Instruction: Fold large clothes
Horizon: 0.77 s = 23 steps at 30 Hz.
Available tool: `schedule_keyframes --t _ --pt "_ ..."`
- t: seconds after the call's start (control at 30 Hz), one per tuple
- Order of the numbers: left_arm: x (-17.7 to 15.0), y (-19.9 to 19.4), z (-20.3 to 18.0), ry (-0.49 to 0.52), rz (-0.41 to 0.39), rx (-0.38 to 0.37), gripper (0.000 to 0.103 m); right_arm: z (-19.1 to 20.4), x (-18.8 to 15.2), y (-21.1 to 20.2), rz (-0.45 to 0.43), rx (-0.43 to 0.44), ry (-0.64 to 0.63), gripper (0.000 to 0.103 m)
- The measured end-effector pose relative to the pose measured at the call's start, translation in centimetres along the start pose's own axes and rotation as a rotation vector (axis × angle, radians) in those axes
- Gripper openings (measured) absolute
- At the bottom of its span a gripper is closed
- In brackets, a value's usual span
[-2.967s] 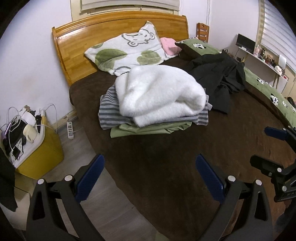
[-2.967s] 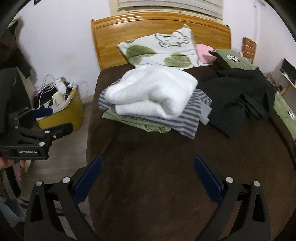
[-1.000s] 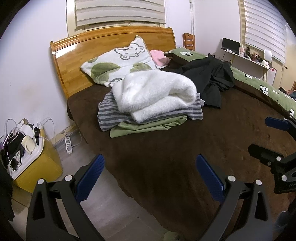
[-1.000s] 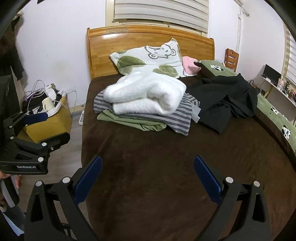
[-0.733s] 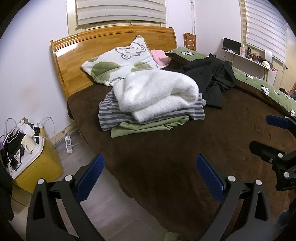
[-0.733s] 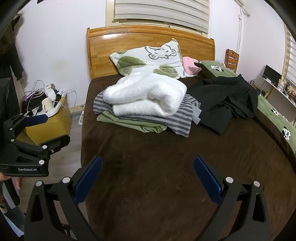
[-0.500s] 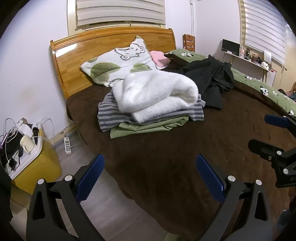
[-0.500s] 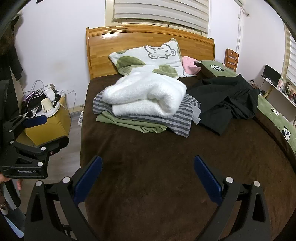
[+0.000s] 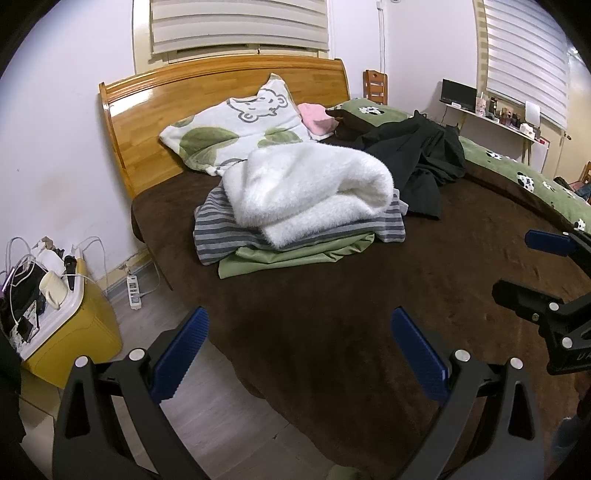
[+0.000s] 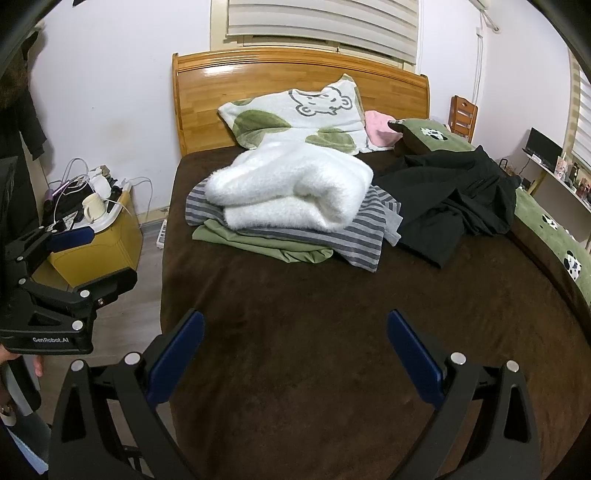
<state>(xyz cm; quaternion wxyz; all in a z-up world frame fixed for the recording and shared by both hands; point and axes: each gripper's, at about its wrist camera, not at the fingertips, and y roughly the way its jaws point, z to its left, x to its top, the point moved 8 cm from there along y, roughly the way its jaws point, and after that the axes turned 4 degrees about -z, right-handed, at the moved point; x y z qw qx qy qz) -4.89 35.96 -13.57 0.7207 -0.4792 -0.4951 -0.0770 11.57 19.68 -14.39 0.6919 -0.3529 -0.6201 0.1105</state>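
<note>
Plainly, no garment is in hand yet: the left gripper [image 9: 297, 350] and the right gripper [image 10: 293, 352] both hover with jaws spread wide and nothing between them, above the bare foot-end stretch of the brown bedspread [image 10: 332, 332]. Three pieces look already folded and stacked toward the head of the bed, nearer its left edge: a white fleece garment [image 10: 291, 192] on top, a grey striped garment [image 10: 354, 236] beneath it, an olive green garment [image 10: 266, 242] at the bottom. What seems left to do is the black garment [image 10: 450, 195], lying crumpled just right of the stack toward the bed's right edge.

My reading is that the step in hand is the reach for the next piece. That calls for carrying both grippers forward and to the right, pinching the black cloth at two well-separated points such as shoulders or hem, and dragging it onto the open bedspread to spread it flat before any fold.

At the wooden headboard [image 9: 207, 96] lean a bear-print pillow [image 9: 240, 129] and a pink cushion [image 9: 316, 116]. A green cow-print quilt [image 9: 517, 181] runs along the right edge. A yellow bedside box [image 10: 99, 251] carries a mug [image 10: 92, 206], cables and chargers; a power strip [image 9: 133, 291] lies on the wood floor, and slatted blinds [image 10: 317, 22] hang above the headboard.
</note>
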Motion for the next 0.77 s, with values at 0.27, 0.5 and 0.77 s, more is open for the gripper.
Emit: schedule_keyframes --t 0.27,0.5,0.77 --pt "0.67 -0.05 -0.34 0.013 -0.004 0.016 0.097 -0.25 -0.22 0.13 0.005 0.000 0.003 0.097" --pt "0.74 0.12 -0.28 0.014 -0.007 0.019 0.097 -0.48 -0.41 0.21 0.007 0.002 0.002 0.097" --pt "0.52 0.38 -0.25 0.026 0.010 0.030 0.097 -0.31 -0.50 0.32 0.015 0.008 -0.004 0.097"
